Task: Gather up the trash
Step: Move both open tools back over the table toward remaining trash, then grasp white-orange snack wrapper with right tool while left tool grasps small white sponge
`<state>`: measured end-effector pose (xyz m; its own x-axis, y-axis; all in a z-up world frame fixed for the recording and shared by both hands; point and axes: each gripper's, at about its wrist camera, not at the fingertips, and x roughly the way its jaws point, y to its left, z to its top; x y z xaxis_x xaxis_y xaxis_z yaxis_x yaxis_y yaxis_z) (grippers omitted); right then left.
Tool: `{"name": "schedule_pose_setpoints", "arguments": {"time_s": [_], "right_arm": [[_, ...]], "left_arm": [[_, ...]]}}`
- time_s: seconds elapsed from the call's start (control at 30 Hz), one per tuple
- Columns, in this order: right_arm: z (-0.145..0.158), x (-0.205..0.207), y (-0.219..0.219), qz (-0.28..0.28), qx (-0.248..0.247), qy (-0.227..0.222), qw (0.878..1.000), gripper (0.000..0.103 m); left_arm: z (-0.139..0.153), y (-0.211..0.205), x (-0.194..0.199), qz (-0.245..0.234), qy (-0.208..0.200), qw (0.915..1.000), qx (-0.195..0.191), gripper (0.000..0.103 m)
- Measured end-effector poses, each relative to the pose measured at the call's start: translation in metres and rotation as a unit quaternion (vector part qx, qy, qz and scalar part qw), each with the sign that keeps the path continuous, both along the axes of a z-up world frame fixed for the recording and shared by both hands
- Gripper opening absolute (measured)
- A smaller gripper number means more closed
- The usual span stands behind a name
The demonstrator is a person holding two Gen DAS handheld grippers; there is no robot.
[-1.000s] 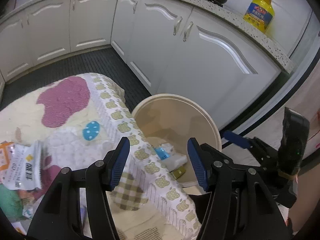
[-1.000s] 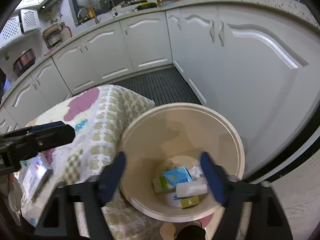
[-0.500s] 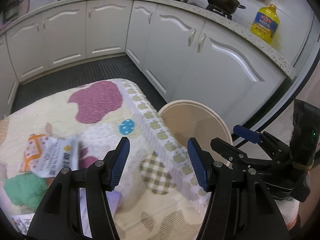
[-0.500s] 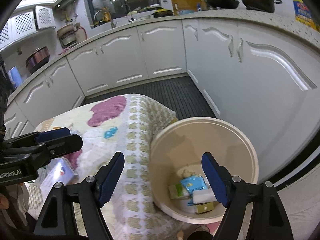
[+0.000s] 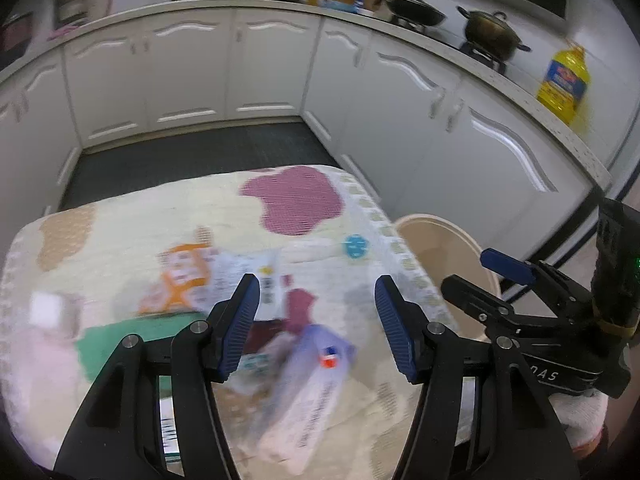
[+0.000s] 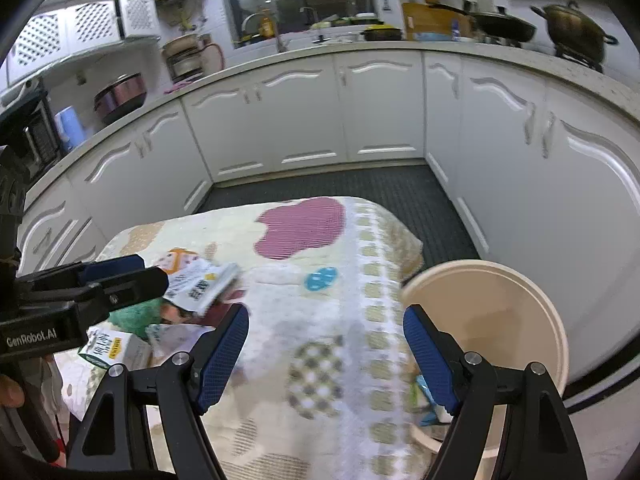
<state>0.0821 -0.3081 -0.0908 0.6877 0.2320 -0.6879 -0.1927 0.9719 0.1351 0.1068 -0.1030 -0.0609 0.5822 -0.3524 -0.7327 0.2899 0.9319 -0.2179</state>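
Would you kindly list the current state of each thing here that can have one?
left gripper: open, empty
right gripper: open, empty
bin: upright, uncovered, some trash inside
orange-and-white wrapper: lying on the cloth-covered table
purple-white packet: lying on the table
cabinet doors: closed
pot: lid on

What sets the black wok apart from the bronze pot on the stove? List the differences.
The black wok is dark, shallow and wide; the bronze pot is brown-gold, deeper and rounder. The wok sits nearer the counter's corner, while the pot sits further along, towards the yellow oil bottle. The pot shows side handles; the wok's handle I cannot make out. Both stand lidded on the stove.
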Motion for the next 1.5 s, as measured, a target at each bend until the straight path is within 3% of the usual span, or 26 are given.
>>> {"name": "schedule_pose_setpoints", "arguments": {"time_s": [0.27, 0.37, 0.47, 0.67, 0.87, 1.17, 1.33, 1.5], "right_arm": [[0.0, 0.009, 0.049, 0.046, 0.001, 0.003, 0.999, 0.078], [-0.002, 0.015, 0.065, 0.064, 0.008, 0.01, 0.998, 0.078], [-0.004, 0.02, 0.08, 0.079, 0.012, 0.016, 0.997, 0.079], [-0.015, 0.031, 0.104, 0.115, 0.025, 0.042, 0.992, 0.081], [-0.027, 0.046, 0.113, 0.107, 0.044, 0.073, 0.991, 0.081], [-0.045, 0.076, 0.116, 0.088, 0.068, 0.115, 0.987, 0.081], [-0.054, 0.093, 0.112, 0.071, 0.088, 0.133, 0.985, 0.081], [-0.076, 0.111, 0.114, 0.065, 0.128, 0.182, 0.973, 0.081]], "left_arm": [[-0.004, 0.077, -0.004, 0.056, 0.009, 0.9984, 0.0, 0.059], [-0.006, 0.106, -0.007, 0.076, 0.017, 0.9969, -0.011, 0.066], [-0.008, 0.136, -0.01, 0.1, 0.02, 0.9947, -0.015, 0.068], [-0.017, 0.193, -0.012, 0.146, 0.043, 0.9878, -0.034, 0.068], [-0.028, 0.233, -0.005, 0.184, 0.064, 0.9794, -0.053, 0.069], [-0.062, 0.251, 0.018, 0.204, 0.099, 0.972, -0.059, 0.069], [-0.077, 0.245, 0.035, 0.189, 0.115, 0.9734, -0.061, 0.069], [-0.089, 0.234, 0.05, 0.175, 0.126, 0.9756, -0.043, 0.069]]}}
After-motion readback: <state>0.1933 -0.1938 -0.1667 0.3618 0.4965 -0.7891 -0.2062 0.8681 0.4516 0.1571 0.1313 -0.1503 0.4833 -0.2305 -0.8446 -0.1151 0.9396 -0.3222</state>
